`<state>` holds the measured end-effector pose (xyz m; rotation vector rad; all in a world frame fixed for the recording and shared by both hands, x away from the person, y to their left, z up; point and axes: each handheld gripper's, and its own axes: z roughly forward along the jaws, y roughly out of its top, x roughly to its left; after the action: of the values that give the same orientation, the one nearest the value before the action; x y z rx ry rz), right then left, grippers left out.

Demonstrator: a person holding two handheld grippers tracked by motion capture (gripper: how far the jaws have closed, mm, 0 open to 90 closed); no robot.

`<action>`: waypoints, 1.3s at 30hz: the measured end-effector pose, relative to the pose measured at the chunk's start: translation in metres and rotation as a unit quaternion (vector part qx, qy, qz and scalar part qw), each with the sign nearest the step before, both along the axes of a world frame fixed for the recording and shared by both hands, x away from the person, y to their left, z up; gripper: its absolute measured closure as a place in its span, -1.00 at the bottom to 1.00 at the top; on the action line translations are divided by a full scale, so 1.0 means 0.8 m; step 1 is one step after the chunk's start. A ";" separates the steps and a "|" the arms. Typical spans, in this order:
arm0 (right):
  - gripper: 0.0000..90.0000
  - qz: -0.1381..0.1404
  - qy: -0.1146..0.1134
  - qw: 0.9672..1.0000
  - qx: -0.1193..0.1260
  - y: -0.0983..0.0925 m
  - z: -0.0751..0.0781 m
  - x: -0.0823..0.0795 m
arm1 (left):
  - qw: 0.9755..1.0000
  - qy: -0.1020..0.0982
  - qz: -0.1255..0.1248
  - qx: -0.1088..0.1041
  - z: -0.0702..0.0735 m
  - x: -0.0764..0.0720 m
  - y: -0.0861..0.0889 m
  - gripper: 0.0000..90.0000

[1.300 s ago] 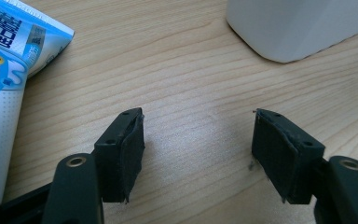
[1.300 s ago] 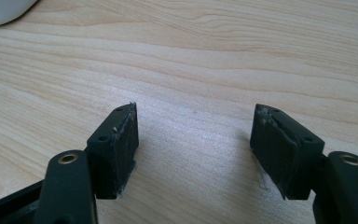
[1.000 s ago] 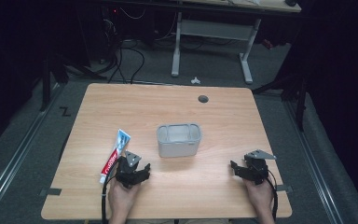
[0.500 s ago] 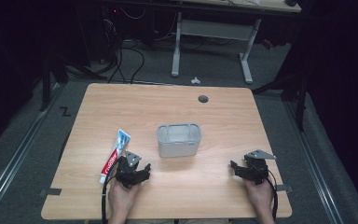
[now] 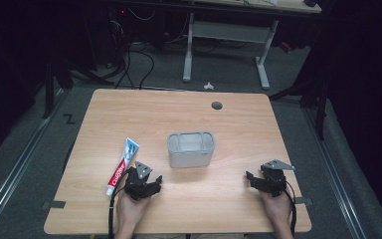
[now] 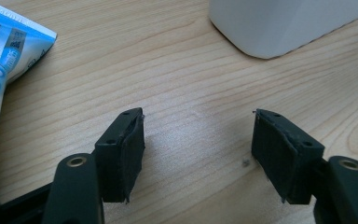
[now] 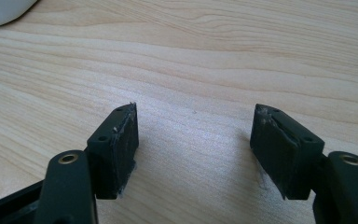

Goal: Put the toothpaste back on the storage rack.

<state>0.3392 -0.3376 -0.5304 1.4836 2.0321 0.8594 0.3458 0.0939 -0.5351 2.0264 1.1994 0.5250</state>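
Both hands sit low at the near edge of the worktop (image 5: pixel 238 119), a pale wood-grain slab with rounded corners and a small dark round hole (image 5: pixel 217 105) near its far edge. The left gripper (image 5: pixel 151 181) rests near the front left, its jaws spread wide and nothing between them; in the left gripper view bare wood shows across the whole gap (image 6: pixel 198 140). The right gripper (image 5: pixel 251 178) rests near the front right, well apart from the left one, likewise released, with plain grain running between its jaws (image 7: pixel 193 135). Each jaw is a matte black block with a slightly frayed pad face.

Just beside the left gripper, on its outer side, lies a toothpaste tube (image 5: pixel 122 165), flat on the wood and angled, its red cap end toward the near edge and its crimped blue-and-white end pointing away. In the left gripper view that crimped end (image 6: pixel 9 44) sits at the upper left, clear of the jaws.

At the middle stands a small grey bin (image 5: pixel 191 149), rectangular with rounded corners, open at the top, smooth-walled. Its lower corner (image 6: pixel 284 23) shows ahead and right of the left gripper.

Open wood stretches between the two grippers, along the whole far half, and down the right side. Beyond the worktop lie dark floor, cables and a white desk frame (image 5: pixel 226 45).
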 end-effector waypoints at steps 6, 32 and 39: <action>-0.27 0.000 0.000 1.000 0.000 0.000 0.000 0.000 | 1.000 -0.006 -0.010 -0.005 0.004 -0.007 -0.004 -0.16; -0.28 0.001 0.000 1.000 0.000 0.000 0.000 0.000 | 0.999 -0.001 0.024 -0.030 0.041 -0.035 0.044 -0.14; -0.28 0.001 0.000 1.000 0.000 0.000 0.000 0.000 | 0.998 0.000 0.040 -0.040 0.050 -0.037 0.062 -0.09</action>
<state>0.3392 -0.3380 -0.5305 1.4815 2.0336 0.8601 0.3165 0.1438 -0.4955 1.9176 1.2862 0.5063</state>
